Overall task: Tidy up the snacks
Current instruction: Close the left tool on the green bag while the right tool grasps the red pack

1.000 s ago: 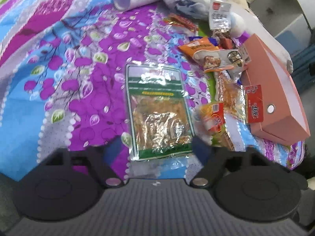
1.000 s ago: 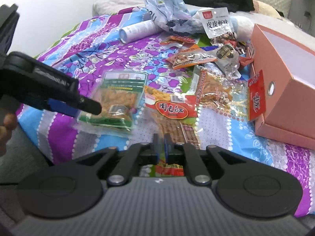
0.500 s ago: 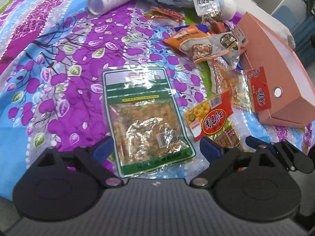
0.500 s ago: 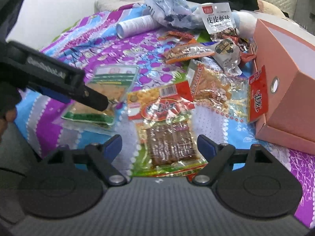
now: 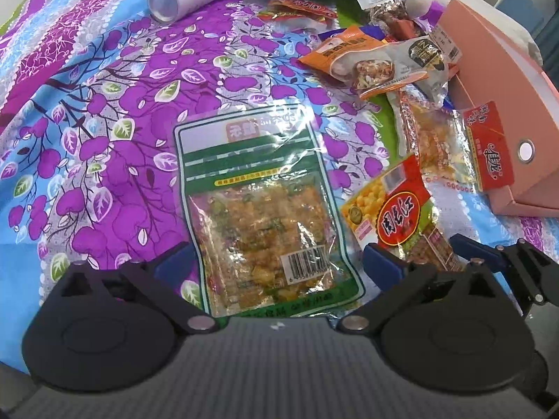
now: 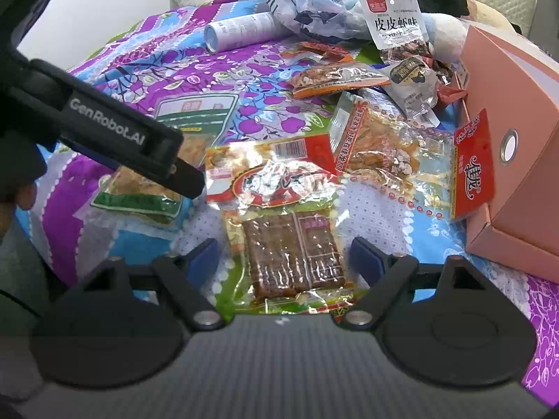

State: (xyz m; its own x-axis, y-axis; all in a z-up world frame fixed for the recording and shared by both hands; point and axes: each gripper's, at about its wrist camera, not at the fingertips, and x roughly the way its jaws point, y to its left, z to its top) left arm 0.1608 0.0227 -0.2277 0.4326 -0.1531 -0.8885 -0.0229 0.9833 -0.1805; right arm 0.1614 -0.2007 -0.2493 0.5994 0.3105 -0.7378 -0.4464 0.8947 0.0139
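Left wrist view: my left tool (image 5: 276, 262) spreads wide around the green-bordered clear snack pouch (image 5: 265, 209); my right tool (image 6: 283, 258) gapes over the red-labelled clear packet of brown strips (image 6: 279, 216) beside it.

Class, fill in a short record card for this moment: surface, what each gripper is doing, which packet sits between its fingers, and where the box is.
surface: floral bedspread
left gripper: open, fingers either side of the green-bordered snack packet
right gripper: open, fingers either side of the red-labelled packet
box: pink cardboard box, right of the snack pile
also present: white cylinder lying on its side at the far end
packets lifted: none visibly
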